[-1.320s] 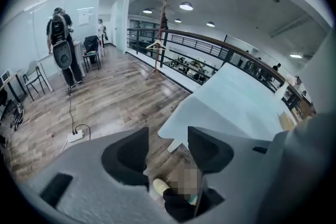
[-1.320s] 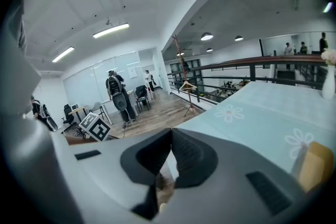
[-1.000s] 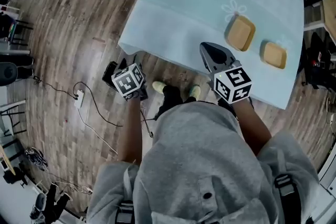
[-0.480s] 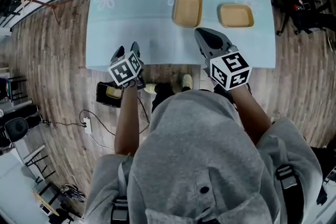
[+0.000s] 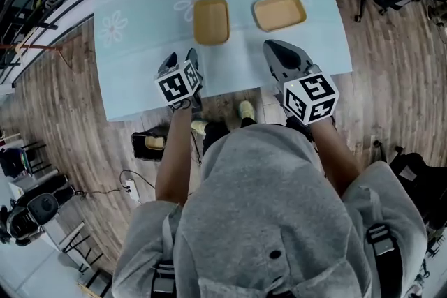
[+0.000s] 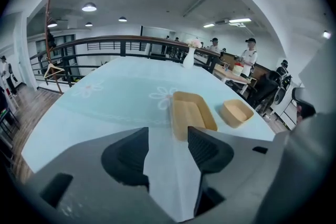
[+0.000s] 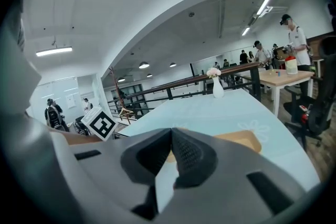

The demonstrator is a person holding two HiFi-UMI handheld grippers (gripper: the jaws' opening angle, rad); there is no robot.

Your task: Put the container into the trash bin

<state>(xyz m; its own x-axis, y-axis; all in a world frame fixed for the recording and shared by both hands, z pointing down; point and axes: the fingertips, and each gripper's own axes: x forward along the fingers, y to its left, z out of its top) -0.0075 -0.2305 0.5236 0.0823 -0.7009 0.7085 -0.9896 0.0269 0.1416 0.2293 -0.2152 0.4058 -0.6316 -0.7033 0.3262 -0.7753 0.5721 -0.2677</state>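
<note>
Your left gripper point(image 6: 168, 147) jaws apart, empty; right gripper point(image 7: 169, 153) jaws together. Line left over nearer container point(image 5: 211, 20) rim, close squarely on wall.

Long tan container point(image 5: 211, 20) & squarer one point(image 5: 279, 12) open-side up on tbl point(image 5: 140, 59); black bin point(image 5: 138, 147) on floor point(image 5: 63, 115).

**Layout around the table point(image 5: 140, 24)**

Left container point(image 5: 211, 20) and right container point(image 5: 279, 12) are sitting side by side on the table, near its front edge. Vase point(image 6: 188, 58) is standing at the table's far end. Trash bin point(image 5: 152, 145) is sitting on the floor point(image 5: 84, 122) before the table's front-left corner.
</note>
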